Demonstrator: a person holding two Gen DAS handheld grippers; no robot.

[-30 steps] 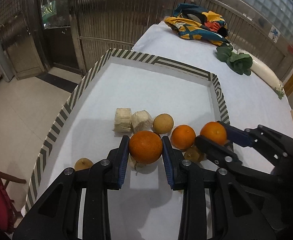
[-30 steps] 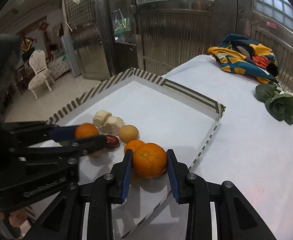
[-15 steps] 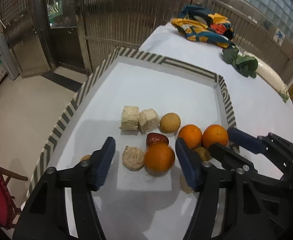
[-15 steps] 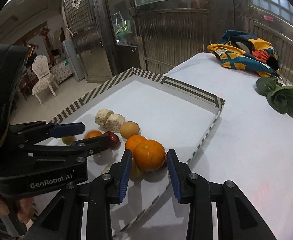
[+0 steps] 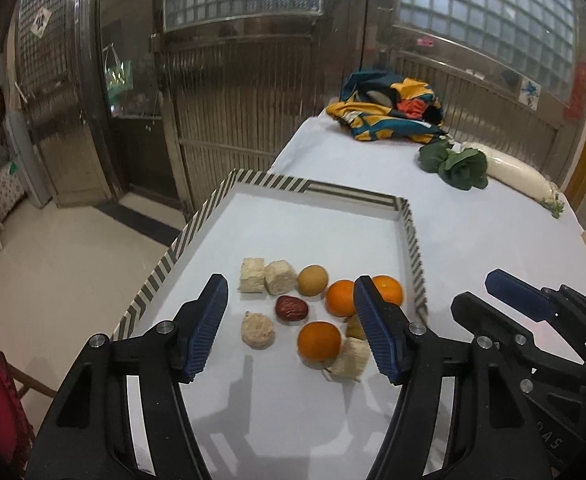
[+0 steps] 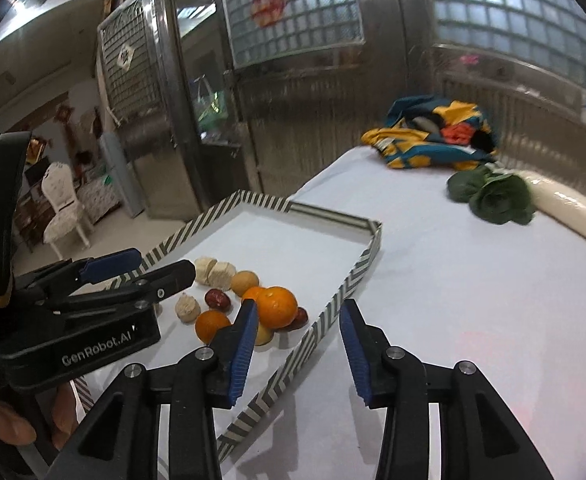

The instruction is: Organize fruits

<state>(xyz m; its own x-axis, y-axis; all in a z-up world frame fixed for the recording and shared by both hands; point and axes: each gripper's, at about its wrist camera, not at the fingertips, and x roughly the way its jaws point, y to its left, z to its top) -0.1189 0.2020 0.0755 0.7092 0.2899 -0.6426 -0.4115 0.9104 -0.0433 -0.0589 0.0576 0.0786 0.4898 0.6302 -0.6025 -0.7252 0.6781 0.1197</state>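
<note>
Orange fruit now sits loose in the striped tray [image 5: 209, 216] at lower centre of the left view. Left gripper [image 5: 291, 322] is wide open and empty. Right gripper [image 6: 299, 338] jaws have just been opening, nothing between them; likely both released to group the citrus together. Count: three oranges [image 5: 319, 341], one red date [image 5: 291, 308], one brown round fruit [image 5: 312, 279].
</note>
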